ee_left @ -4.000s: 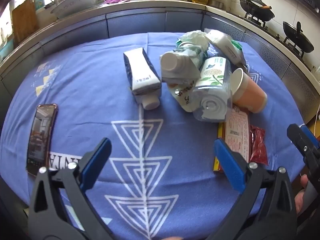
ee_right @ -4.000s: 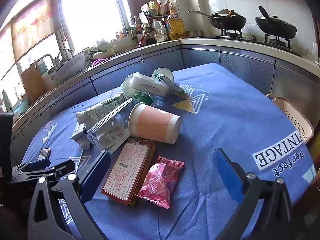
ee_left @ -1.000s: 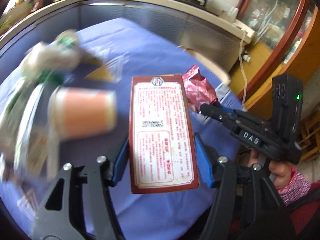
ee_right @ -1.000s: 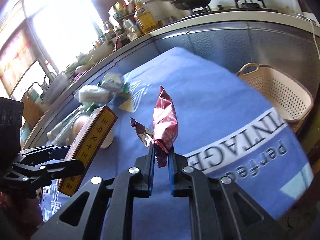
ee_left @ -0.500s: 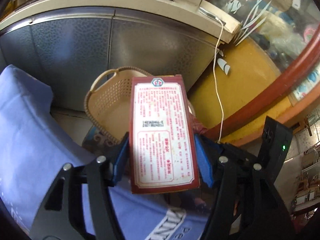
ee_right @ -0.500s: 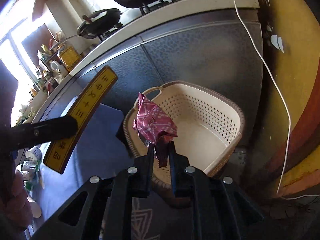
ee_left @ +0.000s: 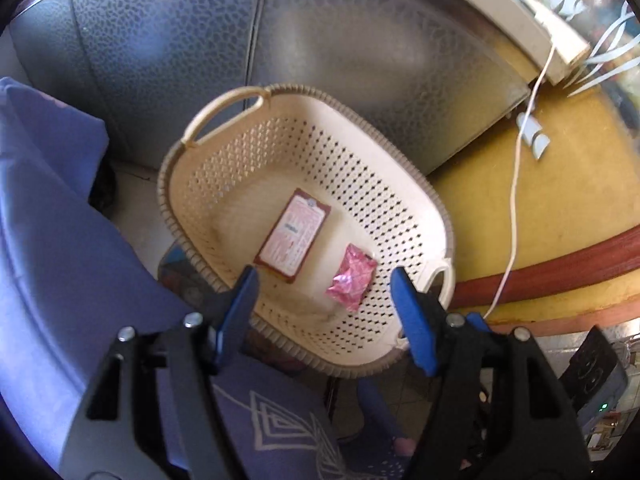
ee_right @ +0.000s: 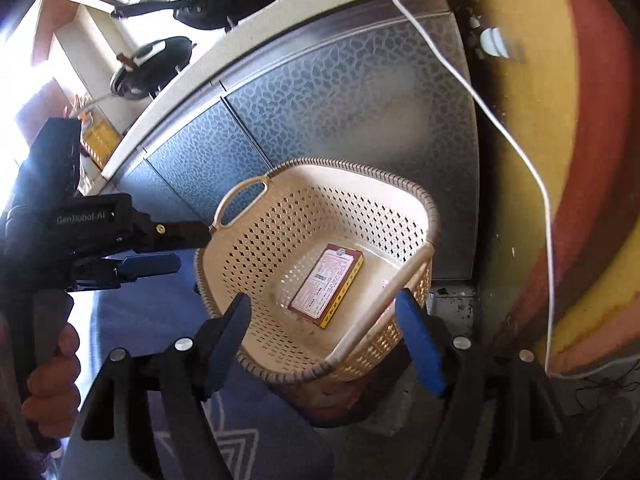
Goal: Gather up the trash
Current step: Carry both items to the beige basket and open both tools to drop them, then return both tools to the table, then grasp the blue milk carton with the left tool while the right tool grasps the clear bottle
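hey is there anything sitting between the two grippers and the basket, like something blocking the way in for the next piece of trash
Nothing visible blocks it. The basket is open-topped below both open grippers, left gripper and right gripper. Only the red box and pink wrapper lie flat on its floor, leaving room around them.

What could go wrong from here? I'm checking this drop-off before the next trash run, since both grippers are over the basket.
1. The basket seems perched beside the blue tablecloth; the left gripper or right gripper, both open just above its near rim, could knock it when withdrawing.
2. The white cable hangs close by and might snag.
3. The pink wrapper is light; it could bounce out beside the red box.
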A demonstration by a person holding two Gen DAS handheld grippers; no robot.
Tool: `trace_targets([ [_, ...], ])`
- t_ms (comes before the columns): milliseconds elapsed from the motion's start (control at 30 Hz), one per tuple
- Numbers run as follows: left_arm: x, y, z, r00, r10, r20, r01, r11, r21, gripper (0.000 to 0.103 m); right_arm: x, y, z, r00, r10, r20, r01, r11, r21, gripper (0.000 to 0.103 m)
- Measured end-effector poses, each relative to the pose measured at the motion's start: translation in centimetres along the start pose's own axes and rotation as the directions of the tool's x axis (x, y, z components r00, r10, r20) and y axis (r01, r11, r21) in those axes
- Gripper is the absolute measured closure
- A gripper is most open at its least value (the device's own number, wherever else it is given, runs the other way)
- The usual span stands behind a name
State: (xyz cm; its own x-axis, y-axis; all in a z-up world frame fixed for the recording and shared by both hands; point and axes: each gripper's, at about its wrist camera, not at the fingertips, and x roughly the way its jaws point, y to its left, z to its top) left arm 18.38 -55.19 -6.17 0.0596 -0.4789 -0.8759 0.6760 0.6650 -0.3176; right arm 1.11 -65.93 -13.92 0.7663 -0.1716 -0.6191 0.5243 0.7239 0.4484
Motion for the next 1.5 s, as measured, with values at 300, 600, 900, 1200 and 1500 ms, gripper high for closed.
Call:
trace_targets([
  [300,-12.1,0.1,-4.8,0.974,-0.11,0.199,0.101,0.994,0.052,0.037,-7.5,2.2,-1.2,0.99,0.018,0.141,-0.016,1.0,-0.011,0.028],
  [600,-26.8,7.2,-16.5,0.909,-0.061,0.413,0.047,0.998,0.044,0.037,-12.5,9.9,-2.7,0.959,0.239,0.154,-0.217,0.965,-0.146,0.028],
  [900,-37.8,20.7,-32.1,0.835,0.237,0.498,-0.109,0.956,-0.272,0.037,-10.2,22.7,-8.7,0.882,0.443,-0.158,-0.471,0.829,-0.303,0.051],
  [1200,-40.8,29.0,-42.9,0.802,0.352,0.482,-0.087,0.868,-0.49,0.037,-10.9,33.4,-17.1,0.811,0.441,-0.384,-0.578,0.701,-0.418,0.051],
  [1500,-38.4,34.8,-45.9,0.843,0.353,0.406,-0.034,0.788,-0.614,0.031,-10.5,38.6,-21.8,0.642,0.473,-0.603,-0.729,0.62,-0.29,0.05],
])
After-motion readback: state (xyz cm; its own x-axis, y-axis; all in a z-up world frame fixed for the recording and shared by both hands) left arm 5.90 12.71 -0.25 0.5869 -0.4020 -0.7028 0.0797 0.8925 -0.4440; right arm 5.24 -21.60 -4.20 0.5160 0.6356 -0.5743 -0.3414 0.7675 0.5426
